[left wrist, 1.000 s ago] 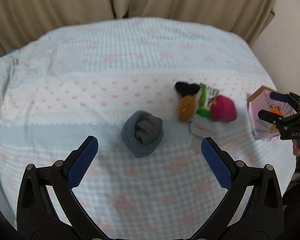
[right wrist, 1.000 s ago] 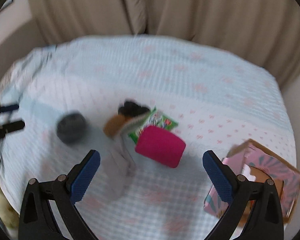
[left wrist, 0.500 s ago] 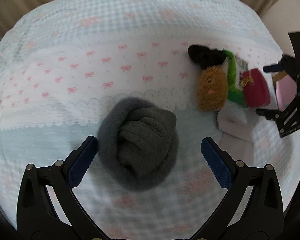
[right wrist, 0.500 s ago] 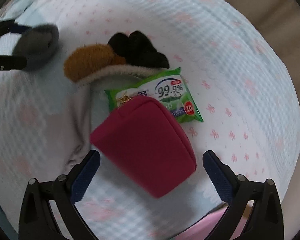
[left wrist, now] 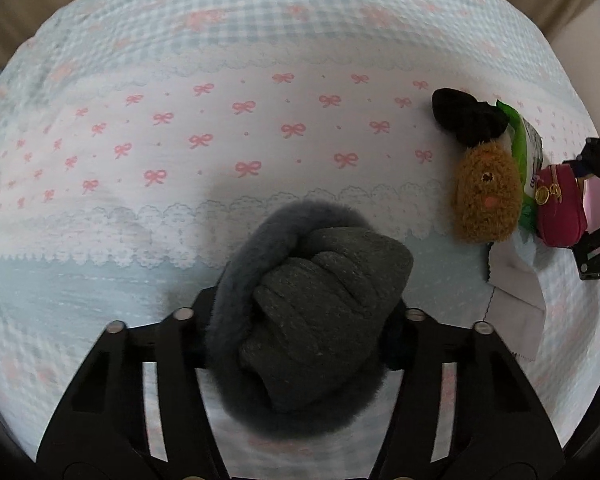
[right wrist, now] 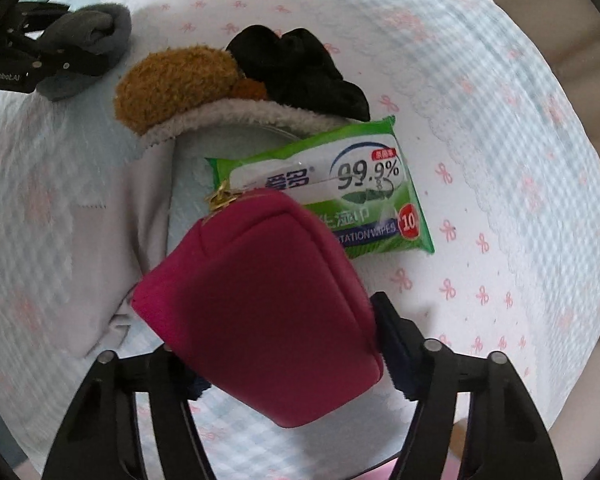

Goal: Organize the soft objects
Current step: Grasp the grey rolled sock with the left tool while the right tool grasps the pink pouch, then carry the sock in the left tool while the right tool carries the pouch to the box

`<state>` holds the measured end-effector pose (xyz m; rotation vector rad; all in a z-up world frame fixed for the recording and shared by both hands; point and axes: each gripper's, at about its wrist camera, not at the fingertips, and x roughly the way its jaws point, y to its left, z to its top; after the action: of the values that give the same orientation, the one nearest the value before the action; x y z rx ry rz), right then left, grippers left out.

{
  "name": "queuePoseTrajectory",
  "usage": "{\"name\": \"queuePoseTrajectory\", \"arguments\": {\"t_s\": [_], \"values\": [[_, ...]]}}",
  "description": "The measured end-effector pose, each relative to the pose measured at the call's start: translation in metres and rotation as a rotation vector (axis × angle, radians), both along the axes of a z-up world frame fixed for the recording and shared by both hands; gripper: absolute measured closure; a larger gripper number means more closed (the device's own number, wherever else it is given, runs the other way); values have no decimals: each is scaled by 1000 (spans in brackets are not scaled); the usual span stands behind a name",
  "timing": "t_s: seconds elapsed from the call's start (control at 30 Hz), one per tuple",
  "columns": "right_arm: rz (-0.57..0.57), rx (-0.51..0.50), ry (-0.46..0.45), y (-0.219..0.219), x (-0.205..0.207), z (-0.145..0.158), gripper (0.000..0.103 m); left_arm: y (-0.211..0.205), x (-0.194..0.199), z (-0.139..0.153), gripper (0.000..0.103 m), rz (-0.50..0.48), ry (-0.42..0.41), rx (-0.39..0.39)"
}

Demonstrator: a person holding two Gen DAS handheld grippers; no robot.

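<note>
From the left wrist, the left gripper has dropped close over the grey rolled sock and its jaws have just been closing from wide; they now pinch the bundle from both sides, the pads lost behind the fuzz. The sock lies on the bed about mid-width, toward the near edge. Off toward the bed's right edge sit a brown plush toy, a black scrunchie and the pink pouch, with the other tool just beside it.

From the right wrist, the right gripper has likewise come down, its jaws just closing onto the pink pouch, which they now squeeze. Both pickups look begun, so sorting can likely follow. The pouch overlaps a green wipes pack and a pale cloth. The left pad is hidden, and nowhere to put the things shows in either view.
</note>
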<state>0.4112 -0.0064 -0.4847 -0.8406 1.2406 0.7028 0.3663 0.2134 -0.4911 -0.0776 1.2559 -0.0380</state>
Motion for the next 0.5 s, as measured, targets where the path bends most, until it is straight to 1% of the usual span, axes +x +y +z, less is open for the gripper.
{"name": "queuePoseTrajectory", "arguments": {"t_s": [0.1, 0.23, 0.4, 0.5], "values": [[-51, 20, -8, 1, -3, 6, 47, 0, -4, 5, 56, 9, 1, -2], [-123, 60, -17, -3, -6, 22, 49, 4, -8, 14, 56, 27, 7, -34], [-266, 134, -19, -12, -4, 53, 52, 5, -21, 41, 56, 41, -26, -32], [-338, 173, -35, -13, -14, 76, 52, 4, -27, 64, 56, 45, -53, -30]]}}
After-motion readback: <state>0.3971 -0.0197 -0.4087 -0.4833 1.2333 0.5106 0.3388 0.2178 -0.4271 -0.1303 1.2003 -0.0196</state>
